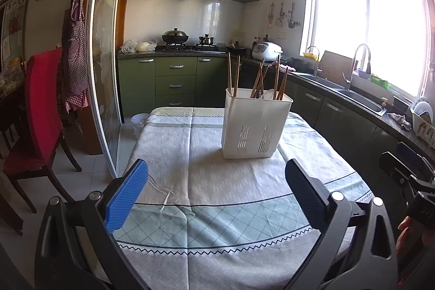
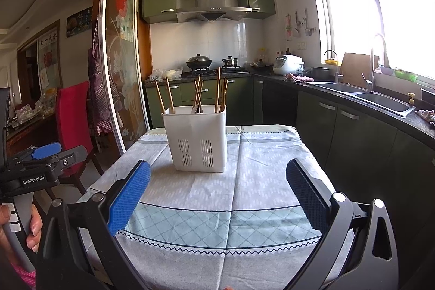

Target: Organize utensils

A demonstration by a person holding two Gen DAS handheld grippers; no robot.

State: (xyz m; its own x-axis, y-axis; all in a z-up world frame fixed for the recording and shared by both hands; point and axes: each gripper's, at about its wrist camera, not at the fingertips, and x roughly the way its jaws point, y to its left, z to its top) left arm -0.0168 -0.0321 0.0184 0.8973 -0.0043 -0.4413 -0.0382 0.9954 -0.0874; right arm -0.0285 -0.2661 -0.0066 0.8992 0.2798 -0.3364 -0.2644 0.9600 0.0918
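Note:
A white slotted utensil holder stands upright on the clothed table, past its middle. Several wooden chopsticks stick up out of it, and a white utensil shows inside. It also shows in the right wrist view with the chopsticks. My left gripper is open and empty, held over the near part of the table, short of the holder. My right gripper is open and empty, also short of the holder. The left gripper appears at the left edge of the right wrist view.
A red chair stands left of the table beside a glass sliding door. A dark counter with sinks runs along the right. A stove with pots is at the back. A small bin stands at the table's far left corner.

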